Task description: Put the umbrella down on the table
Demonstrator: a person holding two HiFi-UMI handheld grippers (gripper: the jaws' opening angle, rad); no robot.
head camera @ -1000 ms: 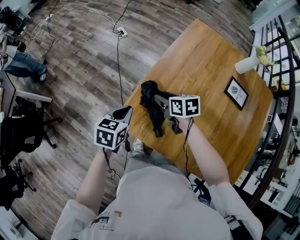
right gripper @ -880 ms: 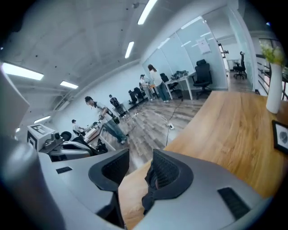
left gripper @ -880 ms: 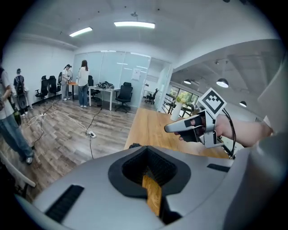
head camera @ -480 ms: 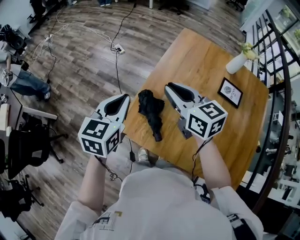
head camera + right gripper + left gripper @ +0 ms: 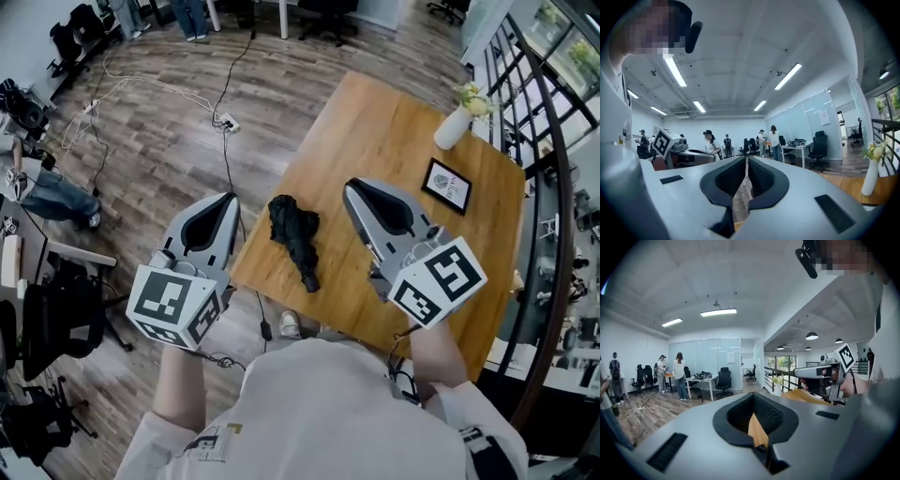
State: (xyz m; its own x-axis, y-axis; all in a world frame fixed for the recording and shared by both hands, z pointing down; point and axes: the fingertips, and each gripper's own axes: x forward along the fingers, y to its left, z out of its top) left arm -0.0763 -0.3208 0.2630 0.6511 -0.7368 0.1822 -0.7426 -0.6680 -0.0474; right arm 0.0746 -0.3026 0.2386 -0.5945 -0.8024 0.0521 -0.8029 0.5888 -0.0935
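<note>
On table, folded black umbrella, left gripper closed, right gripper closing empty

Tally. Wooden table: one. On it: folded black umbrella, one; white vase with flowers, one; black-framed picture, one. On the plank floor: white power strip, one. Its cables overlap too much to count.

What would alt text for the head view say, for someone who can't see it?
Seen from above, a folded black umbrella lies on a wooden table. A person holds the left gripper and the right gripper in the air on either side of it; the right gripper's jaws are closing with nothing between them.
</note>
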